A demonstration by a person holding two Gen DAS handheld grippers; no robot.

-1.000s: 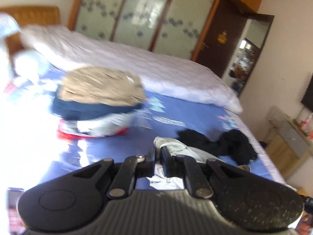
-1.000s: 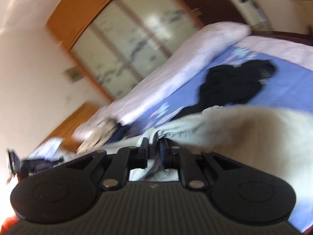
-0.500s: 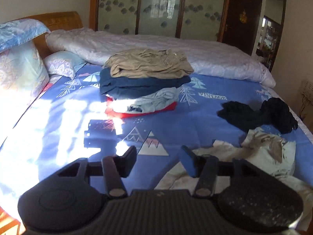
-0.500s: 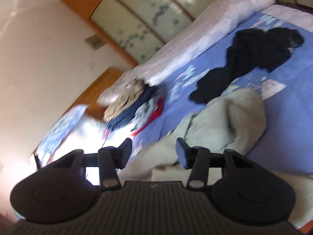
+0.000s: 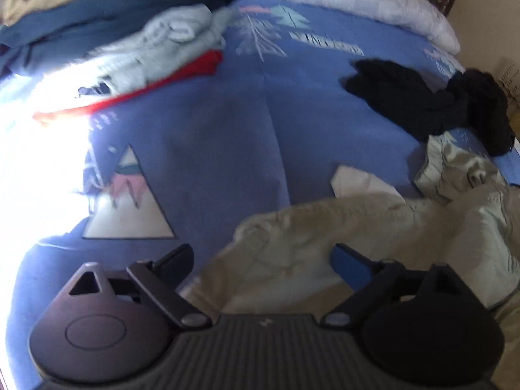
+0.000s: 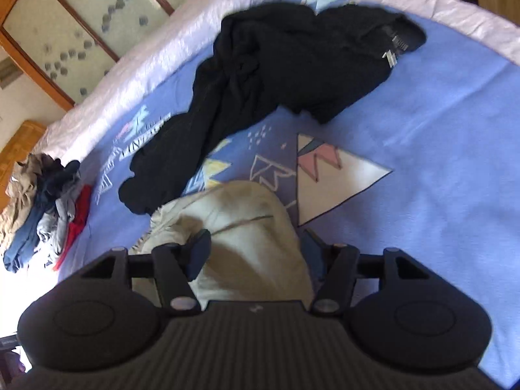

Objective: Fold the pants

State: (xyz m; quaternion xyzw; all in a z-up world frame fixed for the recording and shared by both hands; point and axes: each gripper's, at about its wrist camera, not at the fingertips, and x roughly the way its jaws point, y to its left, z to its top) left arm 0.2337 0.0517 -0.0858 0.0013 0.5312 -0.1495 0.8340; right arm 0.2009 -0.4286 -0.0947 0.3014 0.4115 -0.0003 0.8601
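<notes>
- On the near part of the blue bedspread [image 5: 227,136], close under both of your tools, lie the beige pants [image 5: 325,227]; they are crumpled, not flat.
- In your left wrist view their long axis runs from the spot between your fingers off toward the right edge of the bed; the bunched end with a turned-out pale lining sits to the right, just beside the black garment [image 5: 422,104].
- Your left gripper [image 5: 263,260] is spread wide and released; its fingers stand either side of the near beige end, and whether they touch the cloth you cannot tell.
- Your right gripper [image 6: 256,247] is likewise spread and grasping nothing; a rounded beige fold [image 6: 240,227] lies between its fingers and points away from you toward the far edge of the bed.
- That fold's far tip meets the lower end of the black garment [image 6: 276,74], which stretches on toward the far right corner.
- A pile of folded clothes [image 5: 113,22] sits toward the far left of the bedspread, well apart from the pants; beige on top, then dark blue, grey and red.
- A pale quilt [image 6: 156,55] lies rolled along the far edge; strong sunlight washes out the left side.
</notes>
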